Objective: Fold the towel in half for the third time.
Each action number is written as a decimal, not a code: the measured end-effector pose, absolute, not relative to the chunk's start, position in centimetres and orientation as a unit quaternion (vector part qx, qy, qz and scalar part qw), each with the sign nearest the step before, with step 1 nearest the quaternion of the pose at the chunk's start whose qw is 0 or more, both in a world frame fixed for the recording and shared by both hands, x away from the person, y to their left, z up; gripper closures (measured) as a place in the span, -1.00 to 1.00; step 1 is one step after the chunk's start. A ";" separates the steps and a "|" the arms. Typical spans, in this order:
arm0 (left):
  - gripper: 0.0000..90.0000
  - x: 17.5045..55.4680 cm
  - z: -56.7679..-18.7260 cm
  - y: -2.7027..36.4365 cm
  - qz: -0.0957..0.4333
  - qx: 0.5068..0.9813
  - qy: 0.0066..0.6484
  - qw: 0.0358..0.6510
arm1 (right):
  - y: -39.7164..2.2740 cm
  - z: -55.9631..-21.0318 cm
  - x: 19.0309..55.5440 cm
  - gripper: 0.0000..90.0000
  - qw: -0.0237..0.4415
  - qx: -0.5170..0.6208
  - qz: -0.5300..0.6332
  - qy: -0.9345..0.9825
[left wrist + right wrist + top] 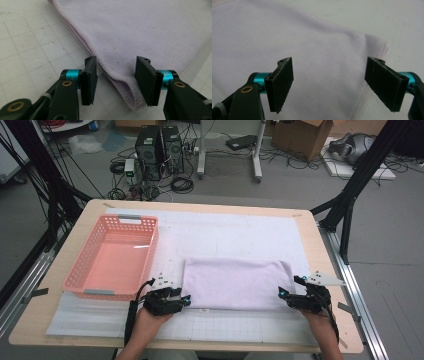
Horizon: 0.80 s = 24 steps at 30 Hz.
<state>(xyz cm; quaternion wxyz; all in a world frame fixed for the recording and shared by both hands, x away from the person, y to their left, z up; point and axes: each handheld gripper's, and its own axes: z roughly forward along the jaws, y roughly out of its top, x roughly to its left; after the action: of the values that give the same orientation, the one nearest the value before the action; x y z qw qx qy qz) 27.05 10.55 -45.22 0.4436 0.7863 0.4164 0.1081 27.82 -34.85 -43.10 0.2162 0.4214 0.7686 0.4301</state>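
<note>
Towel (237, 282), pale lilac, folded flat in layers, stitched hems.

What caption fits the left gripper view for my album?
Left gripper with its jaws astride the near corner of a folded lilac cloth towel.
</note>
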 end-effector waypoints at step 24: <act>0.80 26.5 -45.2 10.2 0.105 0.771 0.428 0.459 | -26.3 -40.4 32.3 -0.55 0.151 0.343 0.432 0.820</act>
<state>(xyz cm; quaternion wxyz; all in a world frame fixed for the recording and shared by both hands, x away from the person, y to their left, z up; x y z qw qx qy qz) 26.53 10.16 -45.20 0.4593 0.7710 0.4284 0.1051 32.25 -26.30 -40.43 0.1509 0.3428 0.8202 0.4324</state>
